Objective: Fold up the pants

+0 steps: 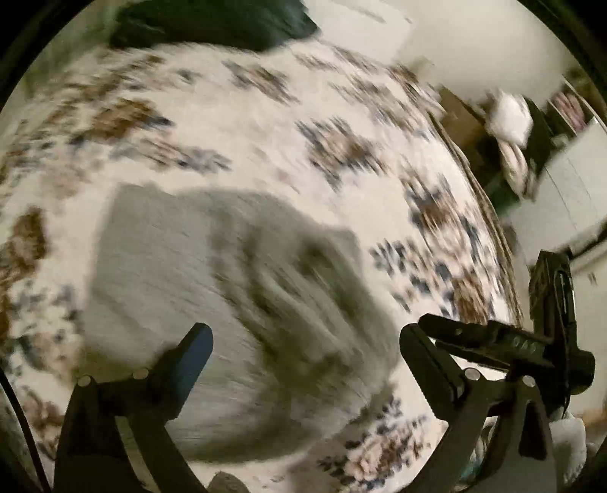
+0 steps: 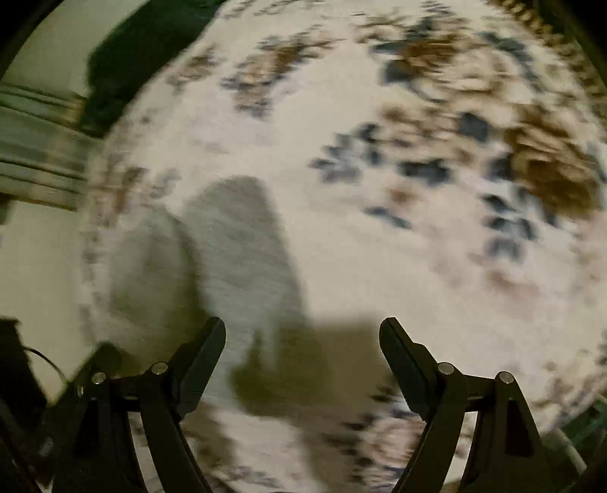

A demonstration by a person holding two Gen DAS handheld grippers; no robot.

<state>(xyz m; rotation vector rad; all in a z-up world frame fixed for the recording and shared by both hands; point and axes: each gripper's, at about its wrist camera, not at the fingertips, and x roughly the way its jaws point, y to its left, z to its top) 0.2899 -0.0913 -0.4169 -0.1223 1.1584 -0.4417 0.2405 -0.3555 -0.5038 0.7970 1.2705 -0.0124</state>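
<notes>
Grey pants [image 1: 227,295] lie bunched on a white floral bedspread [image 1: 265,132], blurred by motion. My left gripper [image 1: 303,349] is open and empty, hovering just above the near part of the pants. In the right wrist view the pants [image 2: 227,258] lie left of centre, with two leg ends pointing away. My right gripper [image 2: 303,341] is open and empty above the pants' near edge. The right gripper's body [image 1: 512,345] also shows at the right in the left wrist view, close beside my left gripper.
A dark pillow or garment [image 1: 212,22] lies at the bed's far edge, and it also shows in the right wrist view [image 2: 140,53]. Furniture and bundled items [image 1: 512,129] stand beyond the bed's right edge. A white wall [image 1: 474,34] is behind.
</notes>
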